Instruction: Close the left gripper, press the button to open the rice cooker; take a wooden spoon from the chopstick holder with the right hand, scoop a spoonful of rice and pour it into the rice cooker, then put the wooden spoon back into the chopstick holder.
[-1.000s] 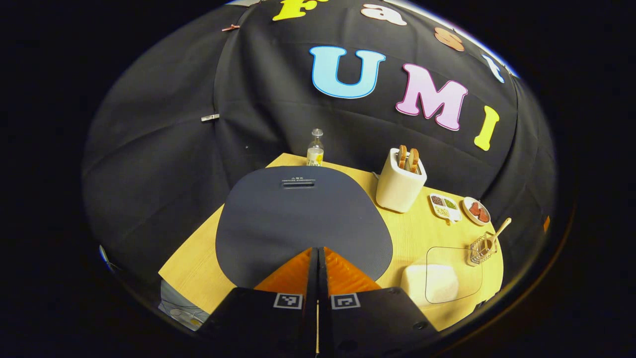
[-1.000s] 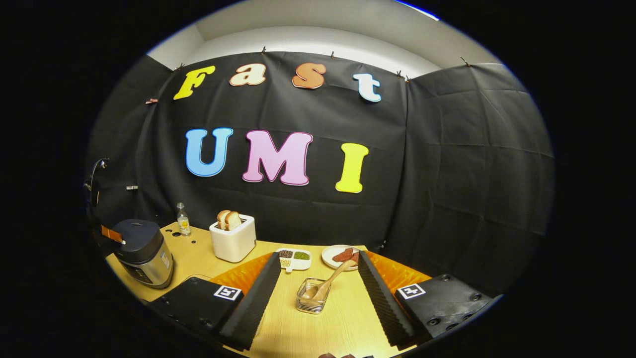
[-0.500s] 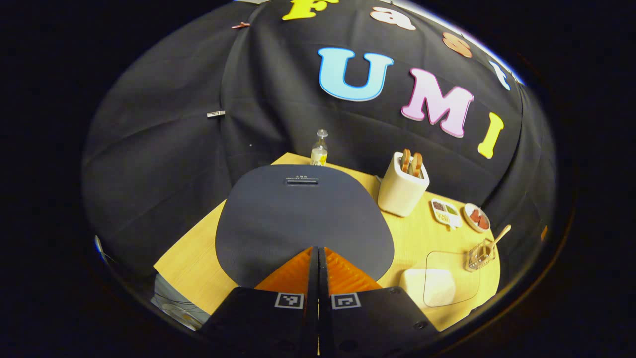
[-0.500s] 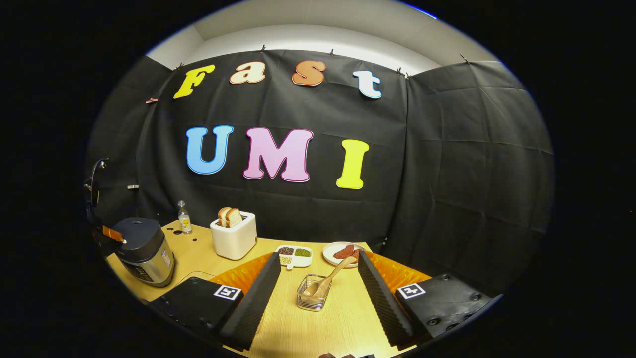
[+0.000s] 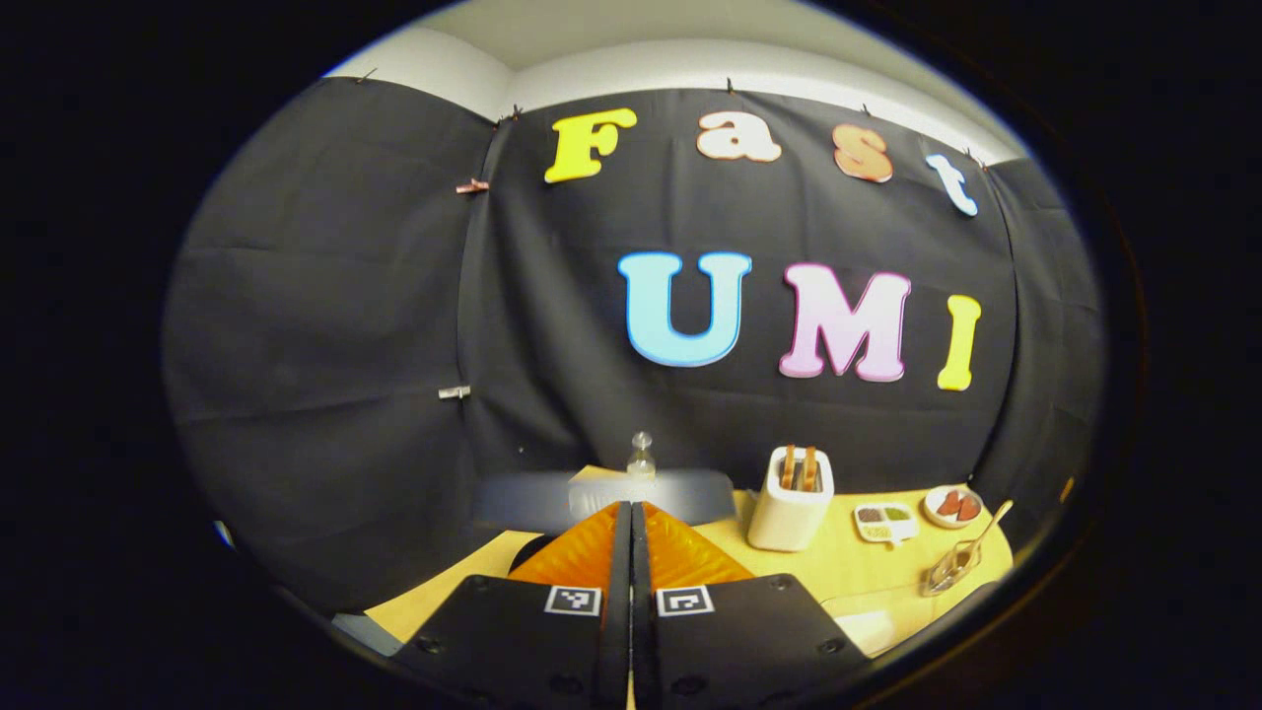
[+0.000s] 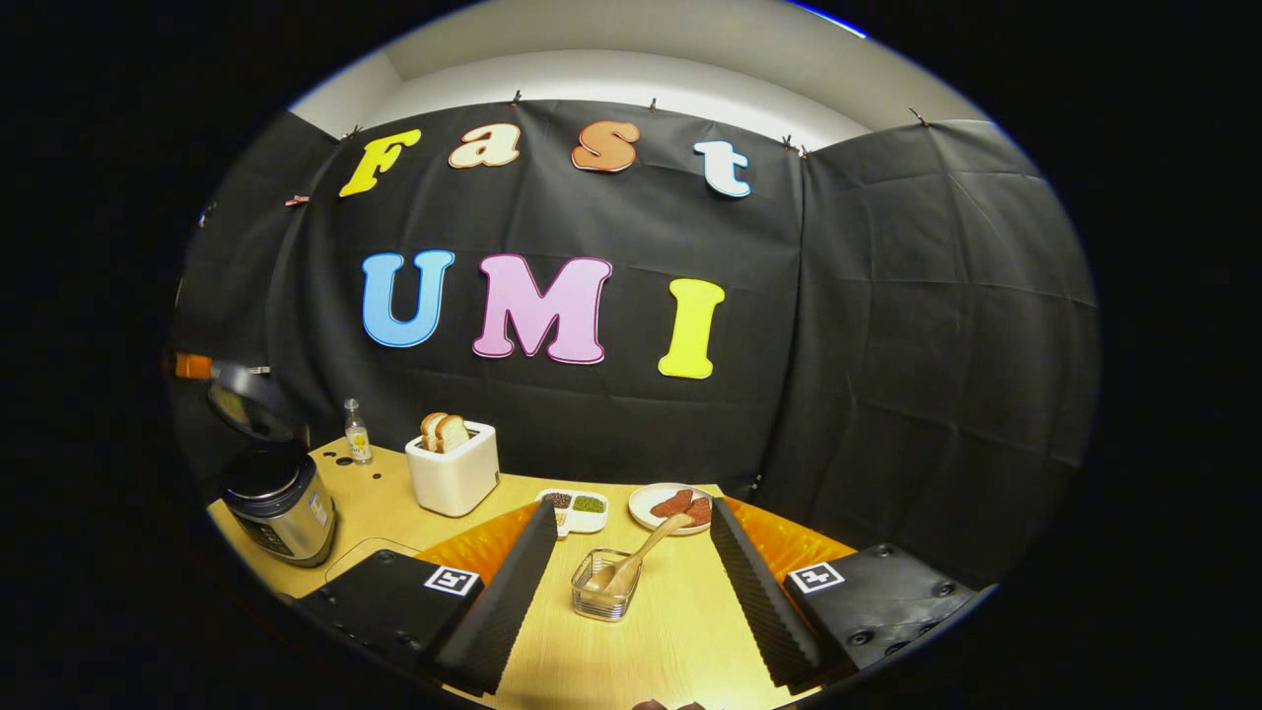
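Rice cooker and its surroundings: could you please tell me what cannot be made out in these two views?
- Rice cooker inside: right gripper view shows the raised lid, but the pot's contents are too small and dark to tell.
- Lid in left gripper view: a blurred grey band behind the shut left tongs.
- Rice container: cut off by the picture's edge, left gripper view.
- Divided dish: contents too small.

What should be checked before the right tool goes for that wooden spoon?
1. Rice cooker lid up: ok.
2. Wooden spoon standing in the chopstick holder: ok.
3. Right tool open, spoon between its fingers' line: ok.
4. Left tool shut, lifted off the cooker: ok.
5. Path across the table to the holder free: ok.
6. Rice ready for scooping: cannot tell.
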The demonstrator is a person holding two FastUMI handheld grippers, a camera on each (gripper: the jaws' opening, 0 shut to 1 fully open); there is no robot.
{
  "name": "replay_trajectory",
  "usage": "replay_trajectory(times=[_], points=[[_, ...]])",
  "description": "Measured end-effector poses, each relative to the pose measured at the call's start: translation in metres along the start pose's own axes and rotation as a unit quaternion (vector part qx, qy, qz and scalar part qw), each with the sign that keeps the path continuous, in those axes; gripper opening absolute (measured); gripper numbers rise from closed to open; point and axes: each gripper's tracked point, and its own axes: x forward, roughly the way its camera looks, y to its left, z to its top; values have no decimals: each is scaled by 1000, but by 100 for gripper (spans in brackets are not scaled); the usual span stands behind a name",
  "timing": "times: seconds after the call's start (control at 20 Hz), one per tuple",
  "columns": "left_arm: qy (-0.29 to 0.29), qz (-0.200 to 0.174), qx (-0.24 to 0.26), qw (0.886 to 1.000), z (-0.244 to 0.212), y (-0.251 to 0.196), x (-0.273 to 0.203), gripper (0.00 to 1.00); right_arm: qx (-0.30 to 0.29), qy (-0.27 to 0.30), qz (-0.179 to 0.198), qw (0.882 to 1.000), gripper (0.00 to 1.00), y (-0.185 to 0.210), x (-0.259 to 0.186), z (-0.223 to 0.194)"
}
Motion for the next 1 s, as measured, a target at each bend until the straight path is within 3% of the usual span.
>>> replay_trajectory(times=[0.2, 0.45, 0.65, 0.8, 1.0], points=[[-2, -18, -7, 1000, -4, -24, -27, 8, 6, 9, 10, 1000, 98, -5, 19, -6], [16, -16, -56, 998, -23, -44, -48, 25, 17, 36, 30, 999, 98, -6, 47, -26], [22, 9, -75, 997, -38, -50, -61, 98, 24, 64, 52, 996, 98, -10, 76, -49], [34, 38, -70, 996, -55, -54, -73, 96, 42, 89, 72, 993, 98, -12, 99, -70], [57, 60, -71, 994, -73, -68, -87, 96, 74, 173, 79, 979, 98, -19, 129, -127]])
